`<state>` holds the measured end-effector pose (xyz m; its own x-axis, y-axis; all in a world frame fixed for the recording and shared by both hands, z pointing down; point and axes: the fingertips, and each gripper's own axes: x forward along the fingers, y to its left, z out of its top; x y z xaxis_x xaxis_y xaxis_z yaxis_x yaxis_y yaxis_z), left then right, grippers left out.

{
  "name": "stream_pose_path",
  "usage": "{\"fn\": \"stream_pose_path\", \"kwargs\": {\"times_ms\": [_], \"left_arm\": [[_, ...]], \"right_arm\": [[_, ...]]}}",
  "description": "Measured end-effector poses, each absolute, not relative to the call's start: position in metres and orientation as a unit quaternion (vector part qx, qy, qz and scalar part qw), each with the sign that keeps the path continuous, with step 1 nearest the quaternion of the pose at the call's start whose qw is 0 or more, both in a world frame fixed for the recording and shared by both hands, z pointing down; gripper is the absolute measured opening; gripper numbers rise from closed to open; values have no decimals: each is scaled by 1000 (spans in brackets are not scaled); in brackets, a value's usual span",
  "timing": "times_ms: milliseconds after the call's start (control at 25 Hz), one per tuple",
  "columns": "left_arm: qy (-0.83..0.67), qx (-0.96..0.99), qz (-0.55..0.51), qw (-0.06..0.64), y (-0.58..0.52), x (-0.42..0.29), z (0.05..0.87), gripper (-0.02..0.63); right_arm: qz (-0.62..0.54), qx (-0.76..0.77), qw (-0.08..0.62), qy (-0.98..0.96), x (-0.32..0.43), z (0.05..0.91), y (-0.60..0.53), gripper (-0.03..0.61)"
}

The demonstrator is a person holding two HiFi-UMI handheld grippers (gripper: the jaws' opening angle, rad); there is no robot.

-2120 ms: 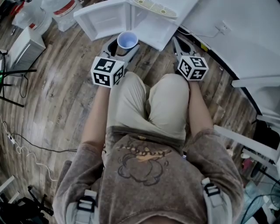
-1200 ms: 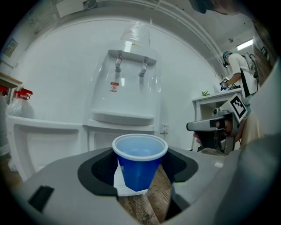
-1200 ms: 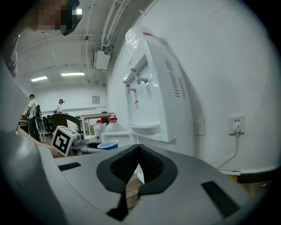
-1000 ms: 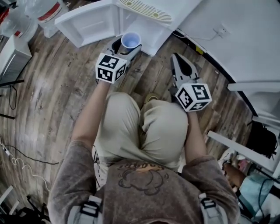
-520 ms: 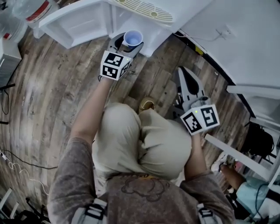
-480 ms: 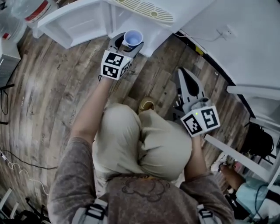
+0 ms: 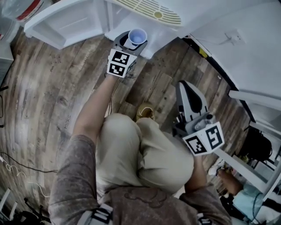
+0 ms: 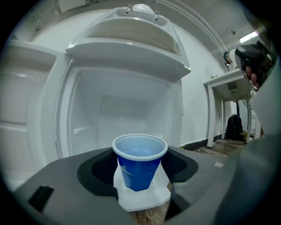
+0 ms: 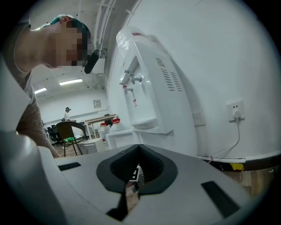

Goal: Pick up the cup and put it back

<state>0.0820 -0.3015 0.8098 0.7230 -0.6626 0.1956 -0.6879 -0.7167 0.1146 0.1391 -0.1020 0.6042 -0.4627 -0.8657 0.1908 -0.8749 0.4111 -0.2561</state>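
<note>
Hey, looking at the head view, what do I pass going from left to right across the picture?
Open white door → cup → right hand-held gripper → wall socket.

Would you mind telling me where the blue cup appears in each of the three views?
Head view: the blue cup is at top centre, held in the left tool.
Left gripper view: low centre, between the jaws.
Right gripper view: not in it.
Shared landmark: the white water dispenser, along the top edge in the head view, filling the background in the left gripper view, and upper centre in the right gripper view.
</note>
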Motion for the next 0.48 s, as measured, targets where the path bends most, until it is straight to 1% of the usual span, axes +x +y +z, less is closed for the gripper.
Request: {"fn": "stream_pose_path", "kwargs": {"times_ms": [200, 480], "left_arm": [[-368, 922, 67, 96, -326, 97, 835, 305], [-372, 920, 85, 88, -352, 123, 869, 305]], "right_arm": [[170, 505, 36, -845, 129, 616, -107, 2], [191, 505, 34, -841, 135, 623, -108, 2]]}}
